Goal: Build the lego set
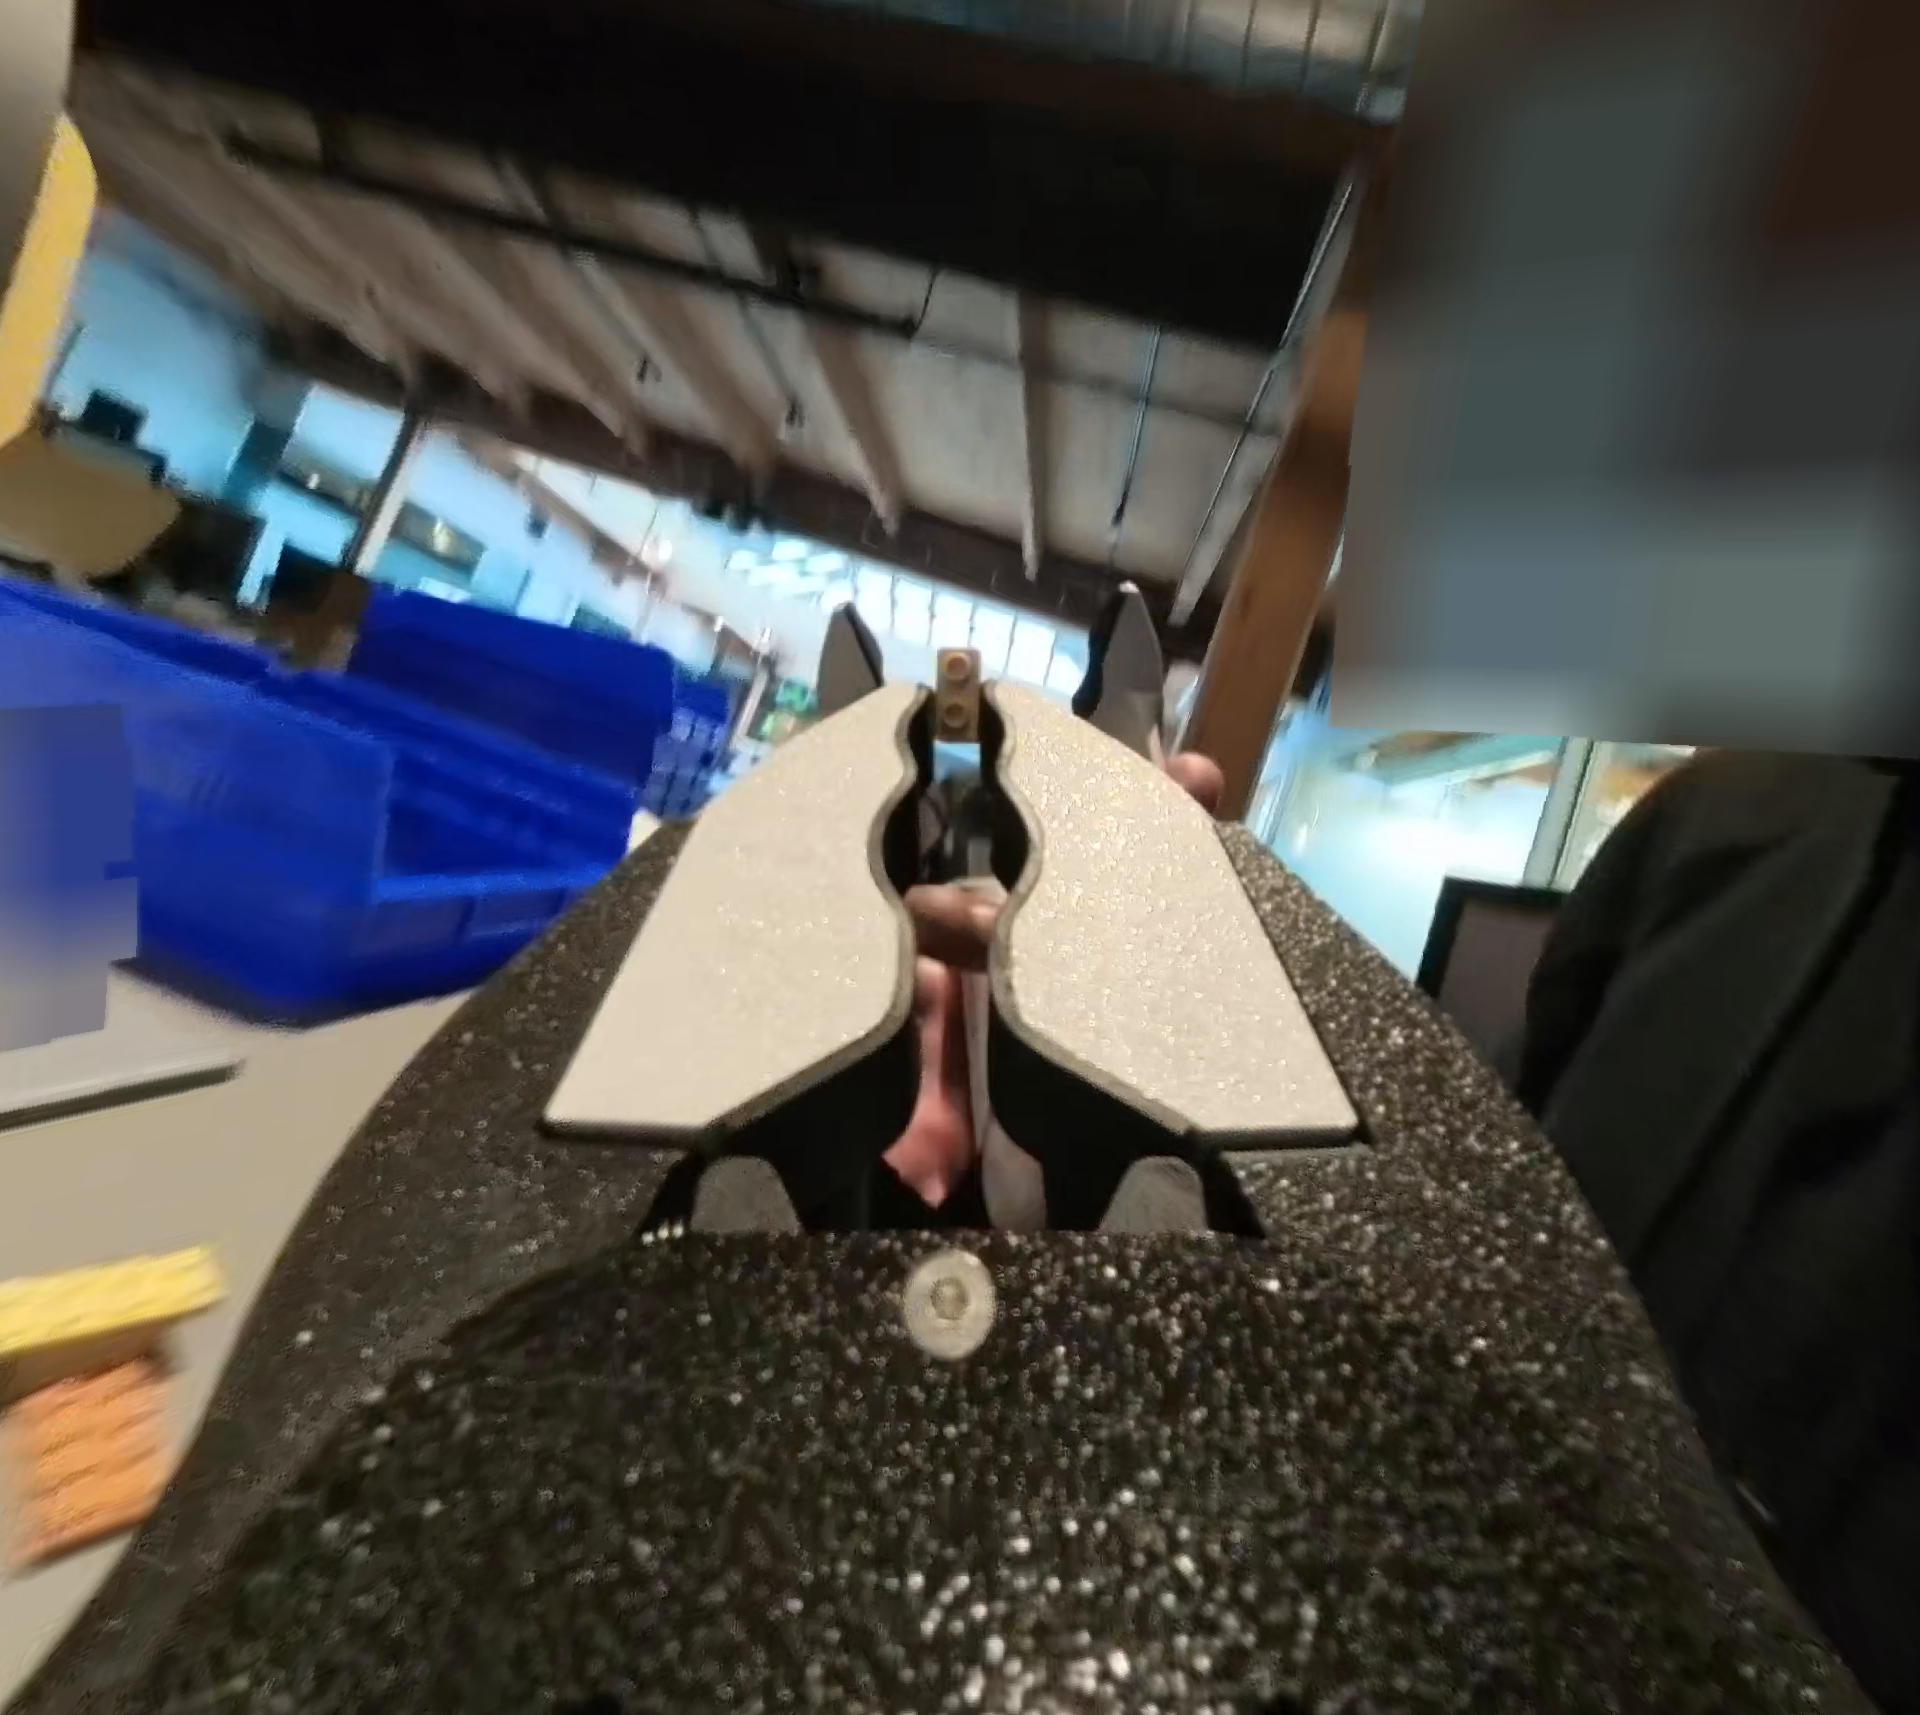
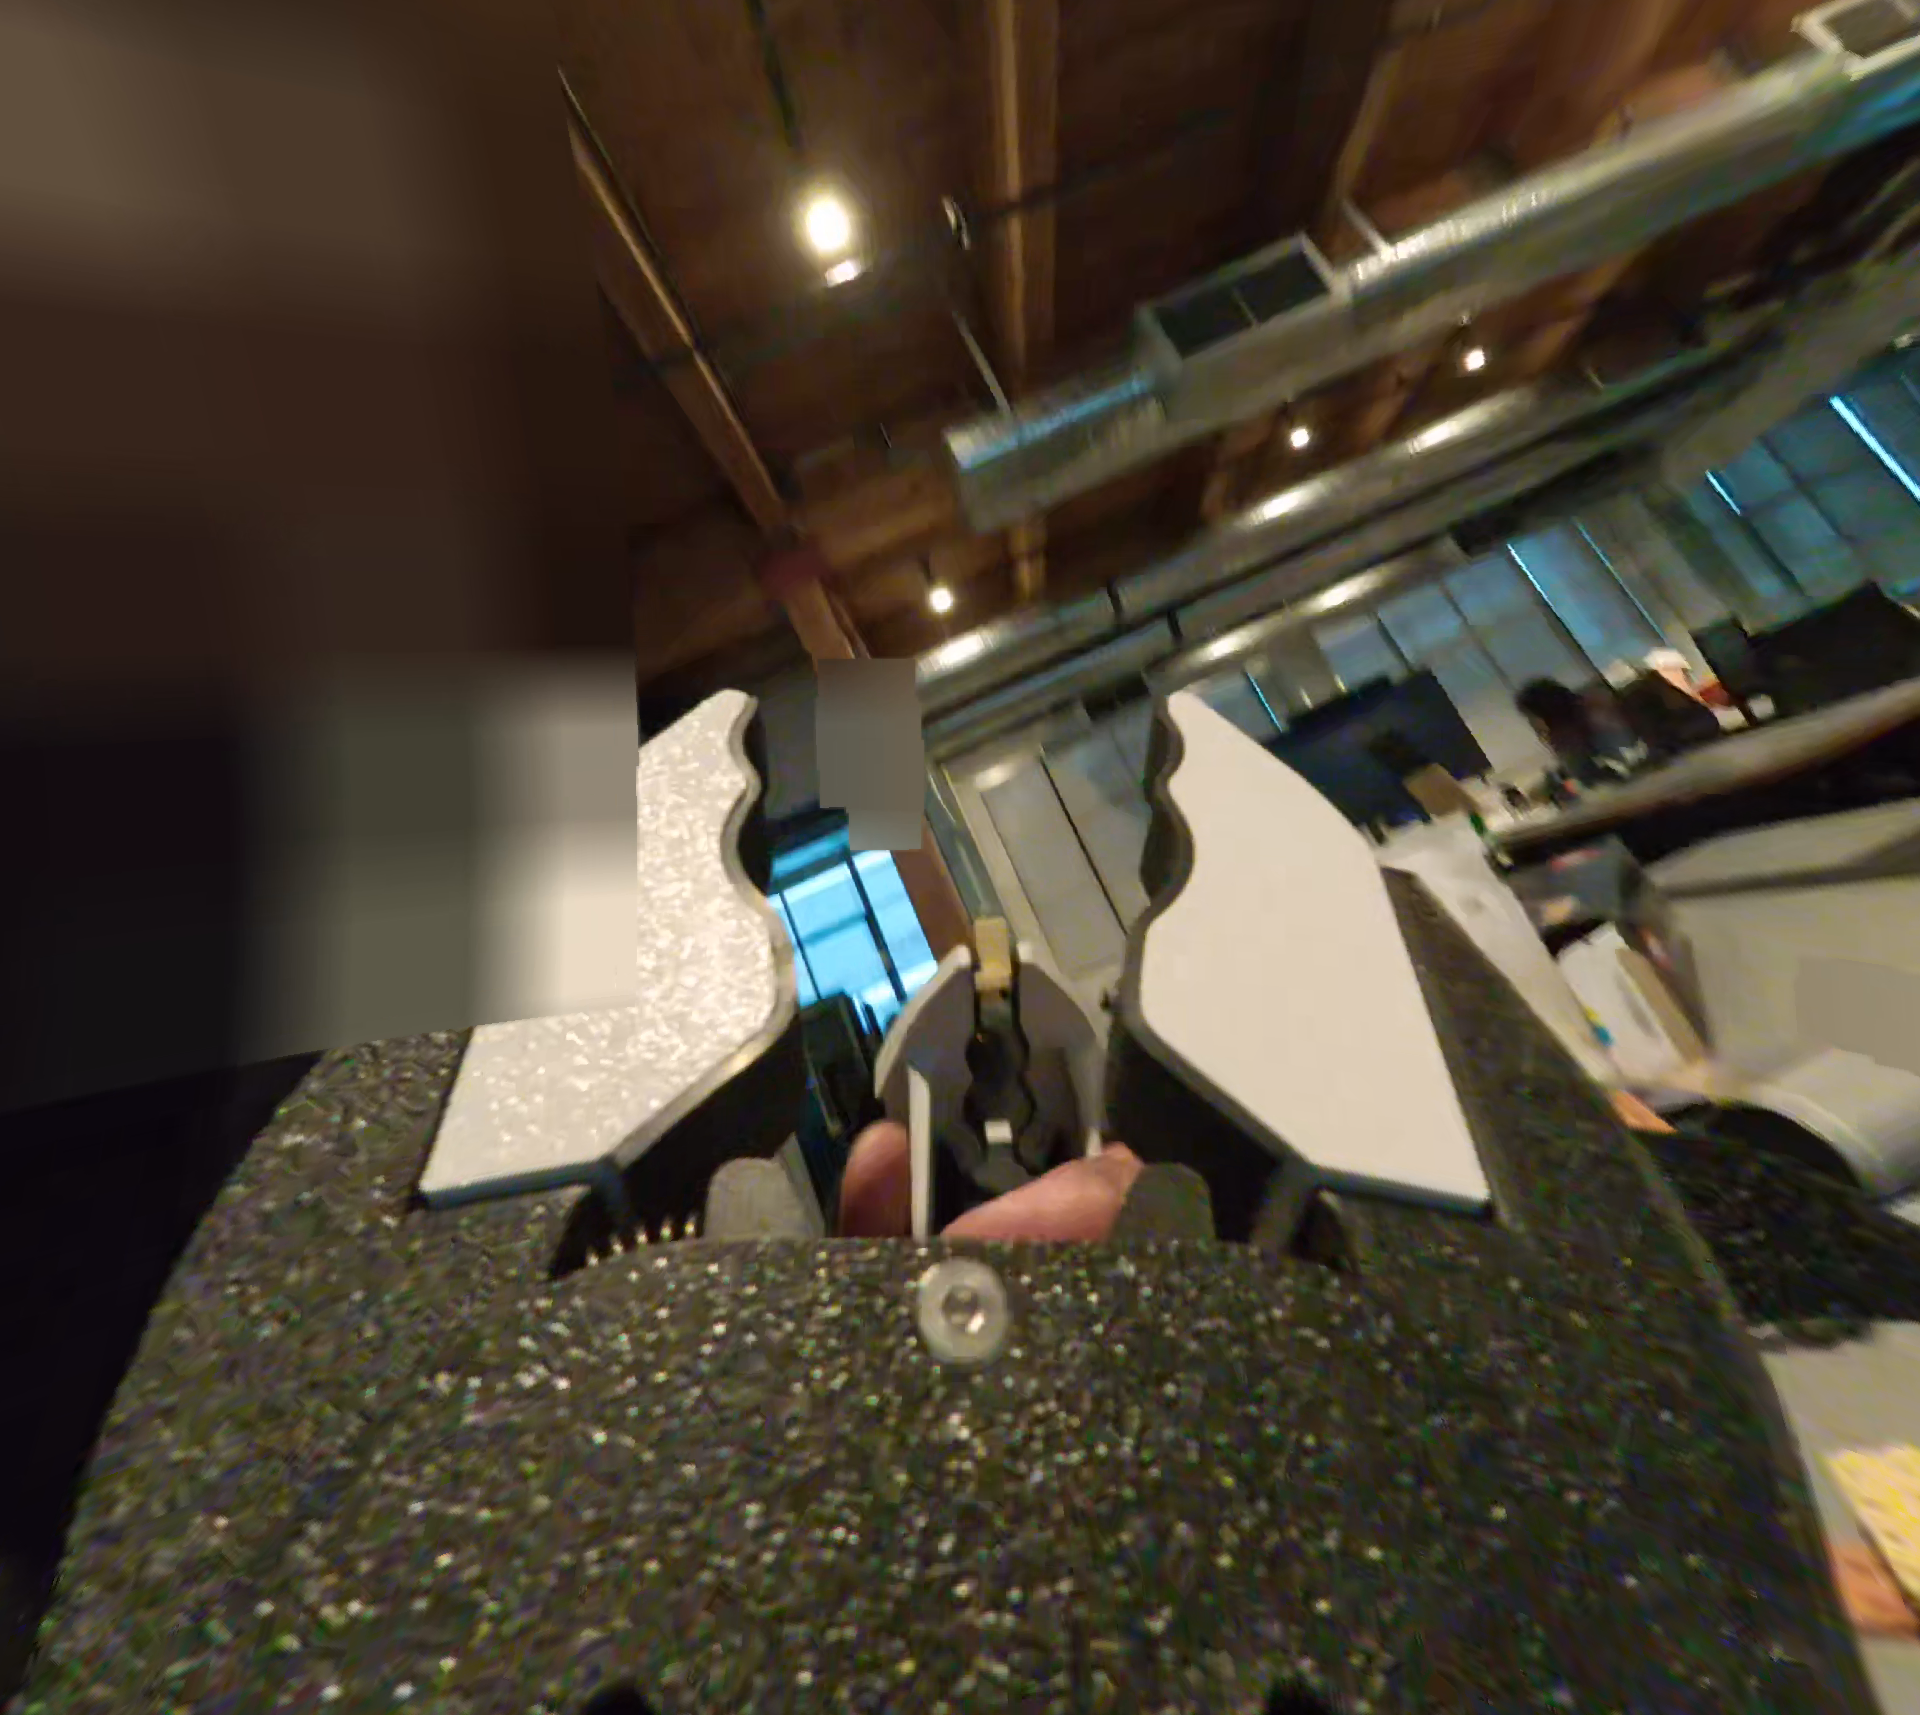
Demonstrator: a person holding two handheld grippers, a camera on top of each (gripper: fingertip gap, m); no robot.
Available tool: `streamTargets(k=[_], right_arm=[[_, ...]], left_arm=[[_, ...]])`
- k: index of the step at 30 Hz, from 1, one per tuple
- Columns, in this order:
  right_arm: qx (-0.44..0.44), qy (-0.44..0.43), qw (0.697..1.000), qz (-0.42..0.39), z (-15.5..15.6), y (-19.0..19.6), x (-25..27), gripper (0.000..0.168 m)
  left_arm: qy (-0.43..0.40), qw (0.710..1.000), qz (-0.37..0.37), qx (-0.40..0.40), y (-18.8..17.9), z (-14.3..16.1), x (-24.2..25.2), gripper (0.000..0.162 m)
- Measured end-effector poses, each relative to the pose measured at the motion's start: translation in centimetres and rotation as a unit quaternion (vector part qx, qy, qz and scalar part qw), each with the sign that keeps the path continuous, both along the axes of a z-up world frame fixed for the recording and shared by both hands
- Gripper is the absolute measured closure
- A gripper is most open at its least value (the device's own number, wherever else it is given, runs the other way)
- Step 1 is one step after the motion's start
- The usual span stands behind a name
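Observation:
My left gripper (image 1: 957, 709) is shut on a small tan lego piece (image 1: 956, 678) with two studs showing, pinched at the very fingertips and held up in the air. My right gripper (image 2: 956, 792) is open and empty. The two grippers face each other. In the right wrist view the left gripper (image 2: 989, 990) sits in the gap between my open fingers, with the tan piece (image 2: 989, 950) sticking out of its tip. In the left wrist view the right gripper's two spread fingertips (image 1: 1122, 657) stand just behind the tan piece. Both views tilt up toward the ceiling.
Blue plastic bins (image 1: 312, 782) stand on the grey table (image 1: 260, 1146) to the left. A yellow booklet (image 1: 104, 1291) and an orange item (image 1: 83, 1447) lie at the lower left. A person's dark sleeve (image 1: 1766, 1042) fills the right. A hand (image 2: 1039, 1198) shows below the left gripper. About 7 centimeters separates my left fingertips from my right. Left tips and right tips are each some 20 centimeters from the orange item (image 1: 83, 1447).

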State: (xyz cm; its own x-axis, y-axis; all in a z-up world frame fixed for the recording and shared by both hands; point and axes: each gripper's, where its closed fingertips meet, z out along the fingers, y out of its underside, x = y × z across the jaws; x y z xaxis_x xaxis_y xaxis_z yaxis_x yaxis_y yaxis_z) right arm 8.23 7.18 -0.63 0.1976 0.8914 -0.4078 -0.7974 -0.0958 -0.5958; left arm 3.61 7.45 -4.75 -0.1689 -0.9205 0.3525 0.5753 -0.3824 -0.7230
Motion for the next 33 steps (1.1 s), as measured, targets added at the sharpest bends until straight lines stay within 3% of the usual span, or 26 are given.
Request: streamTargets(k=[6,10,15,17,21,23,26,29,31,33], right_arm=[[0.015,0.081,0.995,-0.047,0.8,0.0,1.2,0.091],[0.022,0.072,0.995,-0.058,1.8,-0.5,1.3,0.093],[-0.020,0.067,0.996,-0.059,2.0,-0.6,1.4,0.086],[-0.022,0.077,0.994,-0.073,1.8,-0.3,2.3,0.092],[-0.029,0.002,0.997,-0.067,0.3,0.7,3.0,0.089],[-0.039,-0.094,0.987,-0.122,-1.3,1.3,3.9,0.102],[-0.059,-0.336,0.936,-0.084,-6.2,0.8,2.0,0.123],[-0.086,-0.564,0.822,0.000,-13.1,-0.8,0.2,0.132],[-0.090,-0.654,0.751,0.033,-16.2,-1.4,-0.2,0.135],[-0.076,-0.682,0.725,0.065,-17.1,-1.8,-1.0,0.139]], left_arm=[[0.001,1.000,-0.025,0.004,-2.7,-0.7,3.1,0.155],[0.045,0.999,-0.021,-0.001,-4.3,-1.3,4.9,0.155],[0.008,0.996,-0.069,-0.052,-4.9,-1.1,5.0,0.155],[0.001,0.996,-0.072,-0.045,-5.1,-1.0,4.8,0.155],[-0.008,0.999,-0.042,-0.032,-3.8,-0.4,3.1,0.155],[0.010,0.999,-0.016,-0.031,-2.4,-0.5,1.8,0.155],[0.048,0.998,0.031,-0.027,-0.4,-1.0,-0.1,0.155],[0.086,0.994,0.066,-0.027,1.3,-2.1,-1.4,0.155],[0.089,0.993,0.071,-0.027,1.8,-2.2,-2.0,0.155],[0.101,0.992,0.065,-0.029,2.0,-2.5,-2.0,0.155]])
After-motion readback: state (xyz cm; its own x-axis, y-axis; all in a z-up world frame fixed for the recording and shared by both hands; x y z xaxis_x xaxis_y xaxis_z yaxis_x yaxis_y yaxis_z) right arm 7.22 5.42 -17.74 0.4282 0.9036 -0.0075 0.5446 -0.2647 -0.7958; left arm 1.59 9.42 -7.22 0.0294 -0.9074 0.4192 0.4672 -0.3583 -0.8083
